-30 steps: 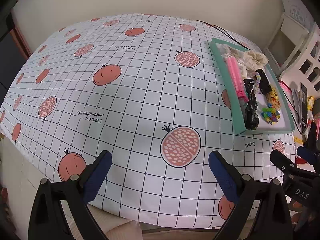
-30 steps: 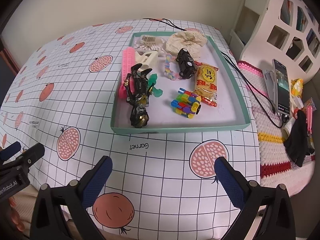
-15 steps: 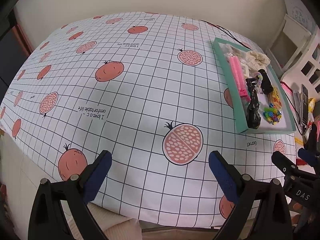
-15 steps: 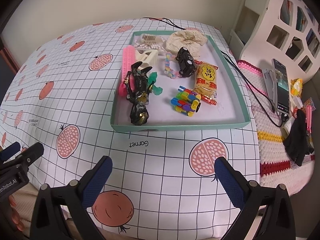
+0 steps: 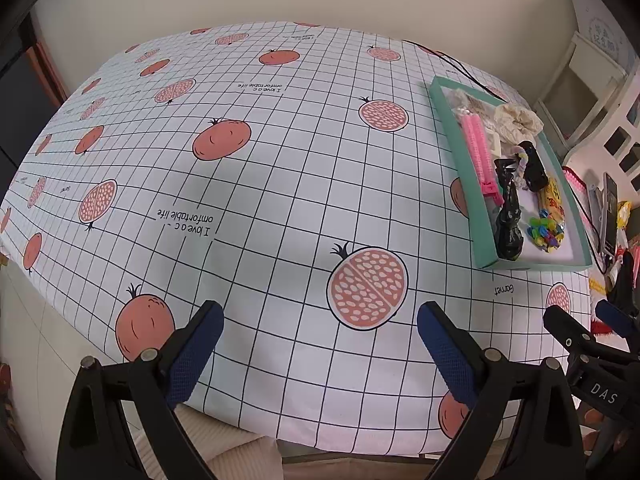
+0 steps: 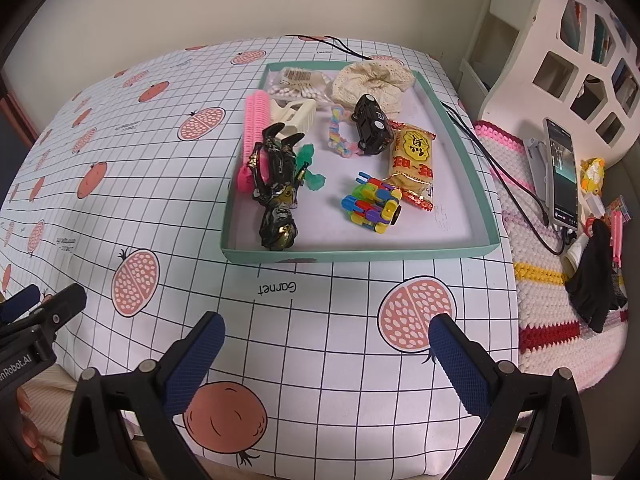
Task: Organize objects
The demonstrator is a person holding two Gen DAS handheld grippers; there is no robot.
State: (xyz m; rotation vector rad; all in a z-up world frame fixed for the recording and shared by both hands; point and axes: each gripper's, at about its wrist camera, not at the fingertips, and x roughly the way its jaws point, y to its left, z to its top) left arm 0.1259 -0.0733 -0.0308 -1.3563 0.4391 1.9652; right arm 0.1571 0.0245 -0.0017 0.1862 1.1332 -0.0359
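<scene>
A teal tray (image 6: 360,255) sits on the pomegranate-print tablecloth (image 6: 160,200). In it lie a black-and-gold robot toy (image 6: 276,184), a pink comb (image 6: 254,136), a black toy car (image 6: 372,124), a yellow snack packet (image 6: 412,156), a multicoloured block toy (image 6: 374,206), a cream cloth (image 6: 372,80) and a cotton-swab bag (image 6: 296,80). The tray also shows at the right in the left wrist view (image 5: 480,236). My right gripper (image 6: 326,350) is open and empty, short of the tray's near edge. My left gripper (image 5: 318,338) is open and empty over bare cloth.
A phone (image 6: 562,176) on a stand, a black glove (image 6: 596,276) and a crocheted mat (image 6: 544,280) lie right of the table. A white shelf (image 6: 560,60) stands at the back right. A black cable (image 6: 500,160) runs past the tray.
Both views have shifted slightly: the tray sits a little lower and nearer in the frames. Both grippers stay open and empty.
</scene>
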